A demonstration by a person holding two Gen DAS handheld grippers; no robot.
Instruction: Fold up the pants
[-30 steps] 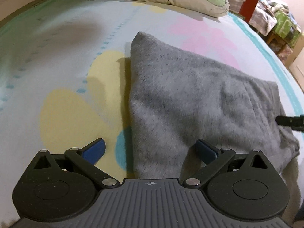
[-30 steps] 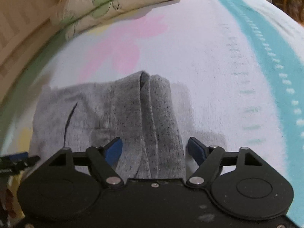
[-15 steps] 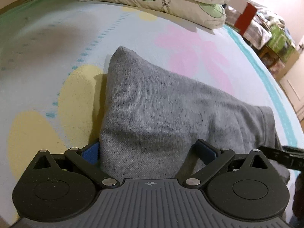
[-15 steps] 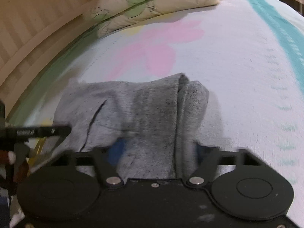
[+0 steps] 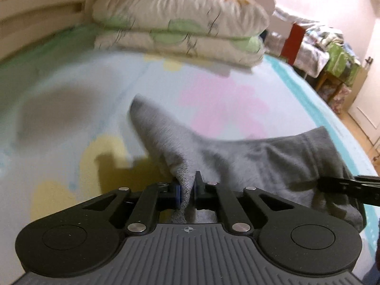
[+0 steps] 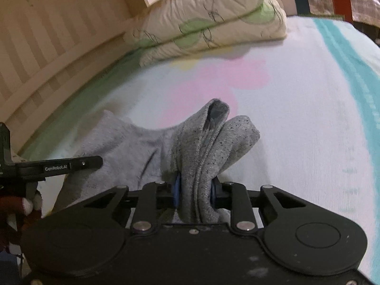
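Observation:
The grey pants (image 5: pixel 249 156) lie folded on the flowered bed sheet (image 5: pixel 71 99). My left gripper (image 5: pixel 187 190) has its jaws closing on the near left corner of the cloth, which is pinched between the blue pads and lifted into a peak. My right gripper (image 6: pixel 194 192) has its jaws closing on the thick bunched right edge of the pants (image 6: pixel 209 147), several layers squeezed between its pads and raised off the sheet. The right gripper's tip (image 5: pixel 349 186) shows at the right edge of the left wrist view, and the left gripper (image 6: pixel 59 166) at the left of the right wrist view.
Two stacked pillows (image 5: pixel 180 28) lie at the head of the bed by a slatted wooden headboard (image 6: pixel 47 38). A cluttered shelf and chair (image 5: pixel 332 47) stand beyond the bed's right side. A gloved hand (image 6: pixel 21 206) holds the left gripper.
Both grippers went from open around the pants' near edge to closed on the cloth. Both have risen, pulling the near corners up off the sheet.

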